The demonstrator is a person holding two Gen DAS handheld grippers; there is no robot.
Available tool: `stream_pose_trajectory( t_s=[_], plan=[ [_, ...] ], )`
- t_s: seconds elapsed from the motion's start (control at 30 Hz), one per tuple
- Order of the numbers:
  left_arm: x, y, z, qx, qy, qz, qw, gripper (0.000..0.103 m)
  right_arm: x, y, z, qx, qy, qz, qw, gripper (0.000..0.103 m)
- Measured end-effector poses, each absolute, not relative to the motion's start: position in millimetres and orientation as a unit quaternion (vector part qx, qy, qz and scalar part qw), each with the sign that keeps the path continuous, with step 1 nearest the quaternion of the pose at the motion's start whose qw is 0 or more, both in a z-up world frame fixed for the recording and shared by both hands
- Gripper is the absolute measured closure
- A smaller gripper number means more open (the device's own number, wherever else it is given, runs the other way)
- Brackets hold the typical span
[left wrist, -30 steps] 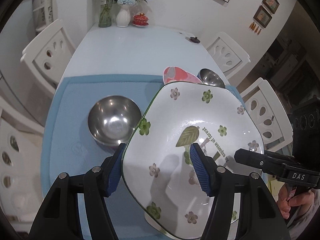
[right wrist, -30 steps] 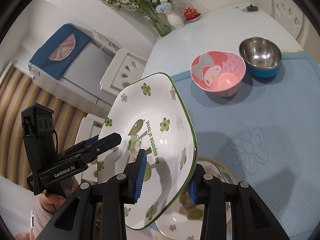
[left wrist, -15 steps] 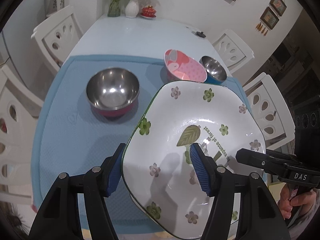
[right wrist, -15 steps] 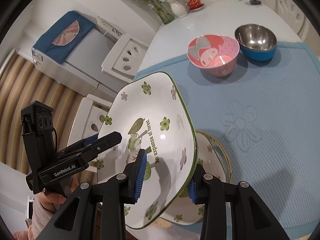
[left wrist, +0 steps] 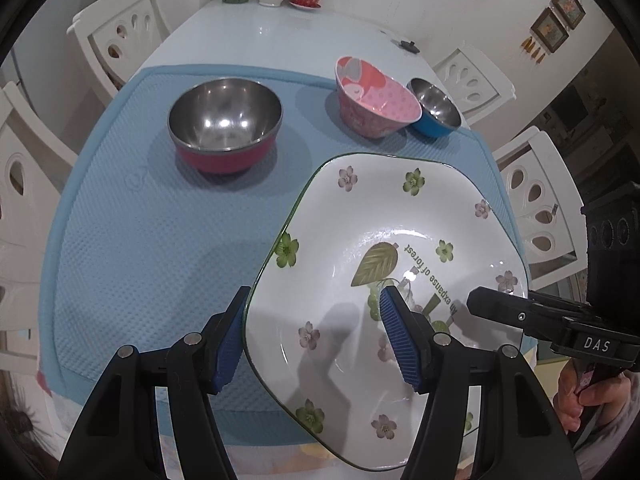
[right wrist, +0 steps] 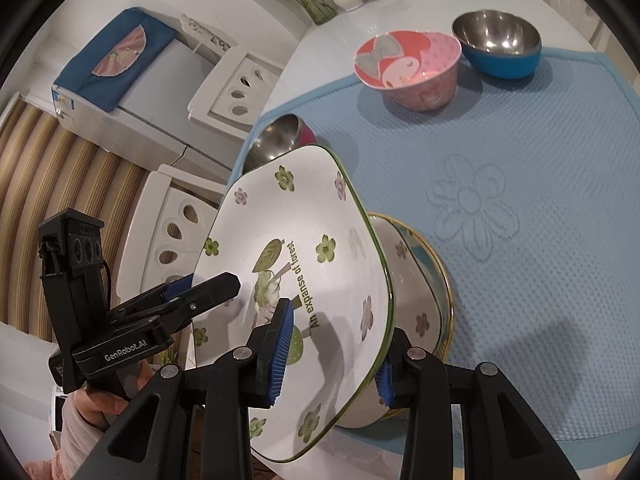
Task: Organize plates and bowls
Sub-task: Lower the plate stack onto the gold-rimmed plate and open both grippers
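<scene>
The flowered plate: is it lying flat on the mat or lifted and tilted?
Lifted and tilted: the flowered plate hangs slanted above another dish.

floral plate (left wrist: 400,216) tilted above bowls (left wrist: 225,124)

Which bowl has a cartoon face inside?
The pink bowl, standing between the red-sided steel bowl and the blue-sided steel bowl; those two are plain shiny metal inside.

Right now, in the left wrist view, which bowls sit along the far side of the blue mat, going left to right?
Red-sided steel bowl → pink cartoon bowl → blue-sided steel bowl.
</scene>
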State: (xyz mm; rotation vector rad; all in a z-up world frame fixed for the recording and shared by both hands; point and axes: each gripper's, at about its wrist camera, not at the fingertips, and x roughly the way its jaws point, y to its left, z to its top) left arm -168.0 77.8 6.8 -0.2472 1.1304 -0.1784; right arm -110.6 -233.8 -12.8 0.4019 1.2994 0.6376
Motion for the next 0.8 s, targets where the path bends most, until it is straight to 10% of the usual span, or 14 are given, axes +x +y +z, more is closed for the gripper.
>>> stream_pose_trajectory(
  t_s=[0.8],
  plan=[
    [-164.8,76.4,-41.0,-0.116,0.583,-0.101,0.798,0.042,-111.0,-228.6,-61.0,0.201,0.638,0.258,0.697,0.067]
  ],
)
